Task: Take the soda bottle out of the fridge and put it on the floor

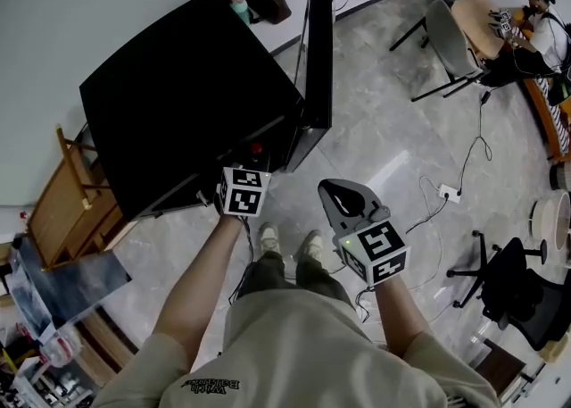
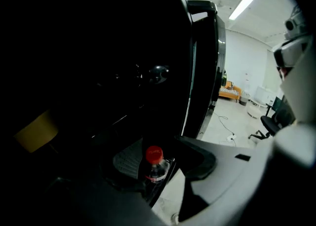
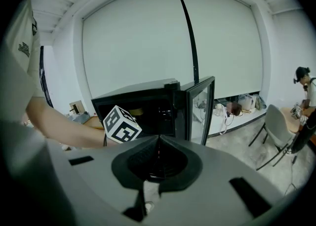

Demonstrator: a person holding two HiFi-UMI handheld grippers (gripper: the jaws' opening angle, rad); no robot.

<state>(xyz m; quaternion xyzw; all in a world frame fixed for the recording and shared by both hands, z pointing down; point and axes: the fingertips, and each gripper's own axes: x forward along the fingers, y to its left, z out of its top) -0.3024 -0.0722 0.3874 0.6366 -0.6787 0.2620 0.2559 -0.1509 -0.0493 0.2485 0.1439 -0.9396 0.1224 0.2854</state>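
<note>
A black mini fridge (image 1: 178, 103) stands on the floor with its glass door (image 1: 317, 58) swung open. Low inside it stands the soda bottle (image 2: 154, 163), clear with a red cap; the cap (image 1: 257, 149) also shows in the head view. My left gripper (image 2: 162, 159) reaches into the fridge, open wide, and the bottle's neck stands between its jaws with gaps on both sides. My right gripper (image 1: 346, 194) hangs in front of the fridge, to the right of the left one. Its jaws (image 3: 158, 158) are shut together with nothing in them.
A yellow object (image 2: 34, 131) sits inside the fridge at the left. A wooden chair (image 1: 67, 210) stands left of the fridge. A power strip (image 1: 448, 192) with cables lies on the grey floor to the right, near a black office chair (image 1: 513, 286) and a grey chair (image 1: 451, 40).
</note>
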